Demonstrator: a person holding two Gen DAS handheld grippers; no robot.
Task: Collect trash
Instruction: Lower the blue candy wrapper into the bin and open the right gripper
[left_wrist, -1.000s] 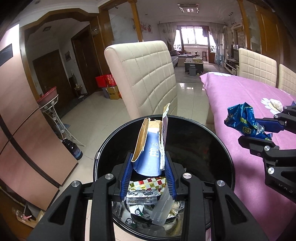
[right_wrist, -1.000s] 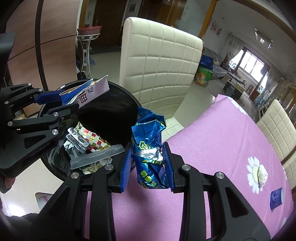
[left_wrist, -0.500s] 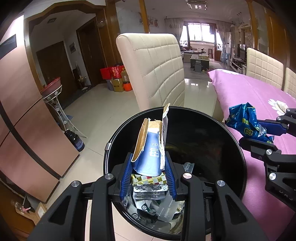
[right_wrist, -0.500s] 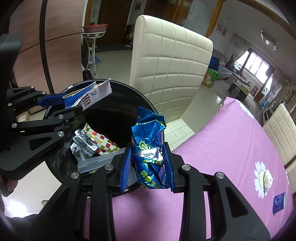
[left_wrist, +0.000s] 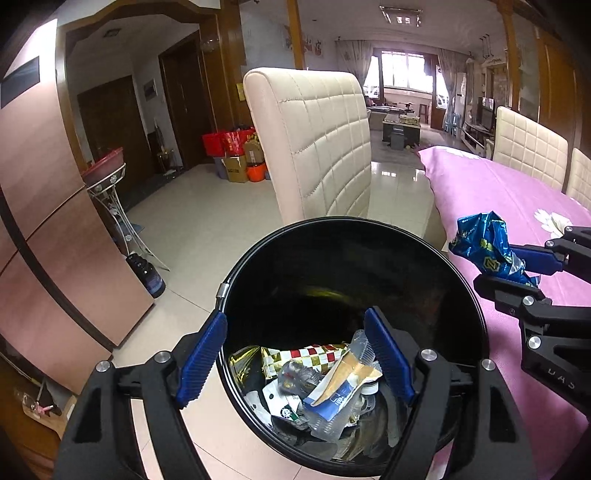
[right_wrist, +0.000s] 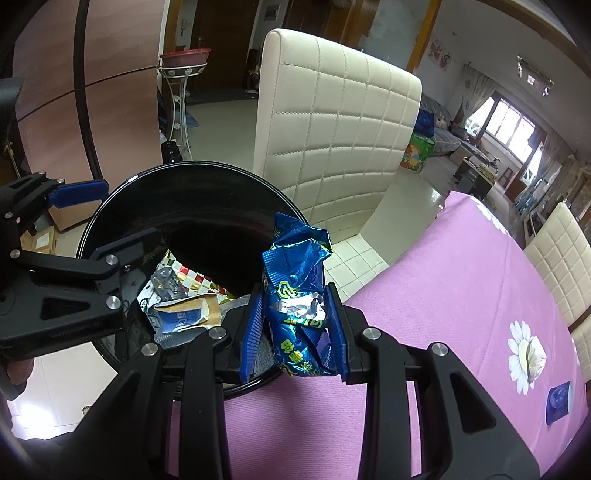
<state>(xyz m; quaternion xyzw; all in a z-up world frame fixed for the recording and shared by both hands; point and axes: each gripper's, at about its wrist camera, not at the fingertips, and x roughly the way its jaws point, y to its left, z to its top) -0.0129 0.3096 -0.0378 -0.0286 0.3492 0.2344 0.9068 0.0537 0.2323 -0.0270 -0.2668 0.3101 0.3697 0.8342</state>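
Observation:
A black round trash bin (left_wrist: 461, 280) stands beside the purple table, holding several wrappers. A torn blue and brown paper carton (left_wrist: 336, 391) lies on top of that trash; it also shows in the right wrist view (right_wrist: 184, 314). My left gripper (left_wrist: 295, 354) is open and empty above the bin. My right gripper (right_wrist: 295, 328) is shut on a crumpled blue foil wrapper (right_wrist: 295, 288), held over the table edge right next to the bin rim (right_wrist: 110, 195). The wrapper also shows in the left wrist view (left_wrist: 487, 251).
A cream quilted chair (left_wrist: 317, 147) stands just behind the bin. The purple tablecloth (right_wrist: 461, 277) has a daisy print and a small blue packet (right_wrist: 557, 400) at the right. More chairs (left_wrist: 528, 147) line the far side. A wire stand (left_wrist: 110, 184) and a dark bottle (left_wrist: 146, 273) are at the left.
My left gripper has opened and the torn carton has dropped into the bin. My right gripper still holds the blue wrapper near the rim.

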